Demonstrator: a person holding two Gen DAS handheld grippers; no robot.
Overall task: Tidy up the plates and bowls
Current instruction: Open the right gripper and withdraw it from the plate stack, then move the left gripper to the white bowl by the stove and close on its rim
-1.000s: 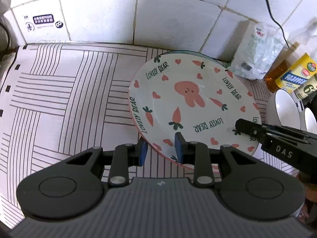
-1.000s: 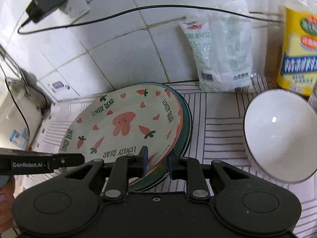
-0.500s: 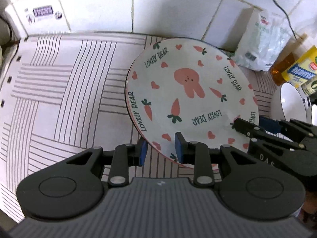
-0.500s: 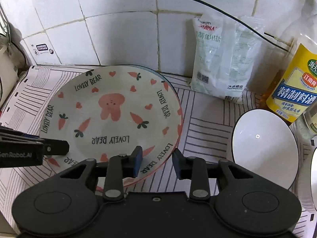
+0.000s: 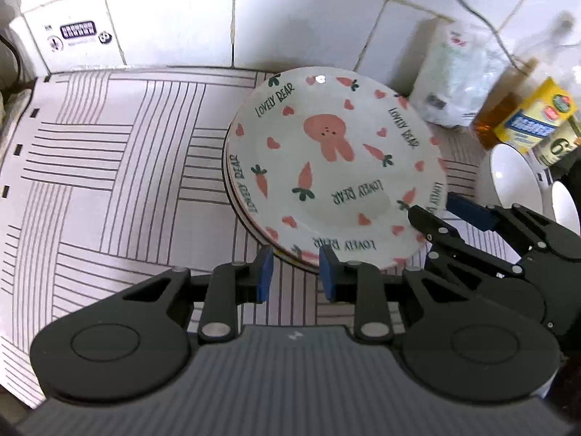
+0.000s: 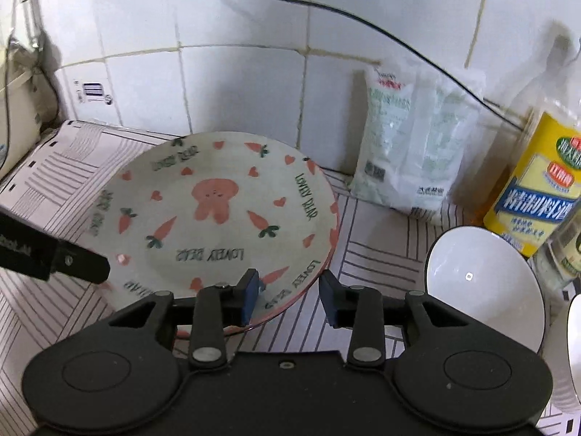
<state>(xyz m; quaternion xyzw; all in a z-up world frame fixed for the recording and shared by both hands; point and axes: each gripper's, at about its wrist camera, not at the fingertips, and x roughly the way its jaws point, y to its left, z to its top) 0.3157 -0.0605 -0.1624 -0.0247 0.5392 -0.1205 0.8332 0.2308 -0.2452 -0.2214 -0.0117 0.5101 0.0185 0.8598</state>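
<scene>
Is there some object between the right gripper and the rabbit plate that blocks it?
No. The right gripper is already at the near rim of the rabbit plate, which lies between its opening jaws; nothing visible stands between them.

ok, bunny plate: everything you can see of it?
The bunny plate is round, glazed white, ceramic by the look, with a pink rabbit, carrots, hearts, "LOVELY BEAR" lettering and a pink rim. It sits on another plate whose edge shows beneath, on the striped mat. The left gripper straddles its near rim; the right gripper has the rim between its opening jaws.
</scene>
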